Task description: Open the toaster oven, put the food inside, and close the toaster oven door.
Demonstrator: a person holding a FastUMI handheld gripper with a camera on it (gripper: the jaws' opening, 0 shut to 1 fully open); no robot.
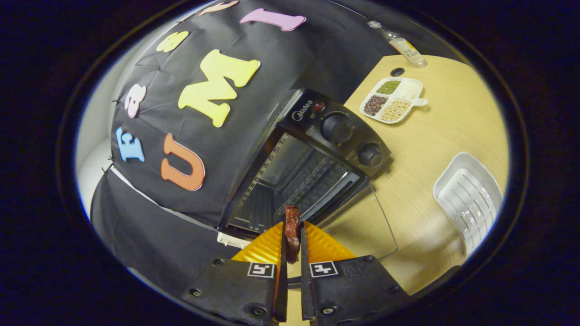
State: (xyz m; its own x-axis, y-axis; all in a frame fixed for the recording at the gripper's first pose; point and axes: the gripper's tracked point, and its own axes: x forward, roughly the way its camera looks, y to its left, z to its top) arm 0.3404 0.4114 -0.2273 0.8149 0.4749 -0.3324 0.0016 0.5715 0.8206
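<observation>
**Food held at the mouth of the open toaster oven**

The gripper point(292, 235) is closed down to a narrow gap, and both fingers press on a piece of food point(292, 232) clamped between them. The food is a dark reddish-brown strip, rough and glossy like cooked meat. Its long axis runs along the fingers, pointing away from the gripper toward the oven; its far end pokes out just past the fingertips, and its near end reaches back between the fingers.

Just beyond that far end is the toaster oven point(312, 158), a black box seen tilted in this view, with its door open. The glass door point(358, 222) lies folded down toward the gripper, flat and clear, so the wood grain of the worktop point(435, 145) shows through it. The food sits at the near edge of the oven's opening, above the hinge side of the door. Inside the cavity a wire rack point(308, 176) and shiny metal walls are visible. On the oven's control panel, to the right of the opening, are two round black knobs point(337, 128) and a small red light.

Farther out on the pale wooden worktop, right of the oven, lies a white ribbed tray point(469, 197). Far beyond the oven sits a white divided dish point(394, 99) holding green, dark and tan grains, one section looking white. Farther still is a clear bottle point(403, 44), near the worktop's far edge.
</observation>
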